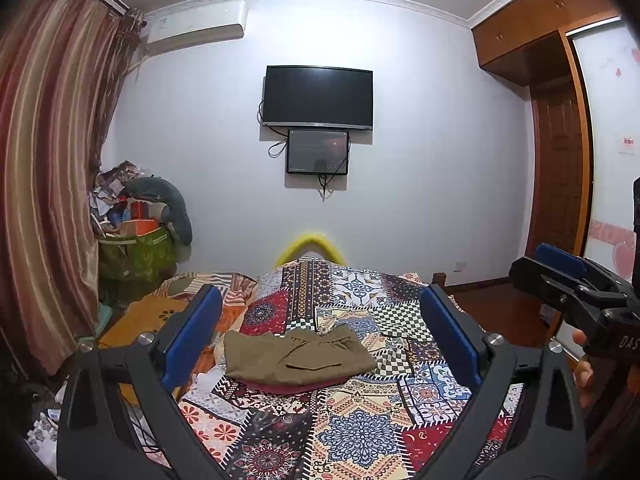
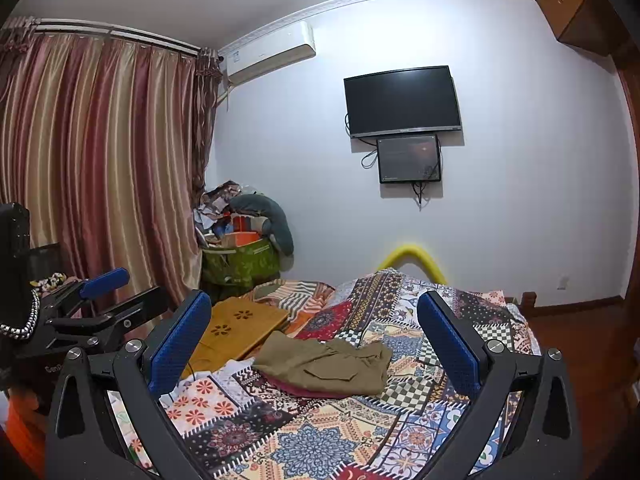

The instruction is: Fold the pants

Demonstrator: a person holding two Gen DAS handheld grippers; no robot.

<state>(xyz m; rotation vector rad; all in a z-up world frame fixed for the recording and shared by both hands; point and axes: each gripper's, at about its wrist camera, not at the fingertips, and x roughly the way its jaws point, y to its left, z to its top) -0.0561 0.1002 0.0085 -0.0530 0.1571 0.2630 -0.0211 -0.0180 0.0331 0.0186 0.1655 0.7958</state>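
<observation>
We are holding the left gripper (image 1: 320,320) and right gripper (image 2: 316,328) with fingers spread wide and empty, the folded olive pants (image 1: 298,358) lying ahead between them on the bed (image 1: 360,432), so folding looks finished, needing only a check.
</observation>
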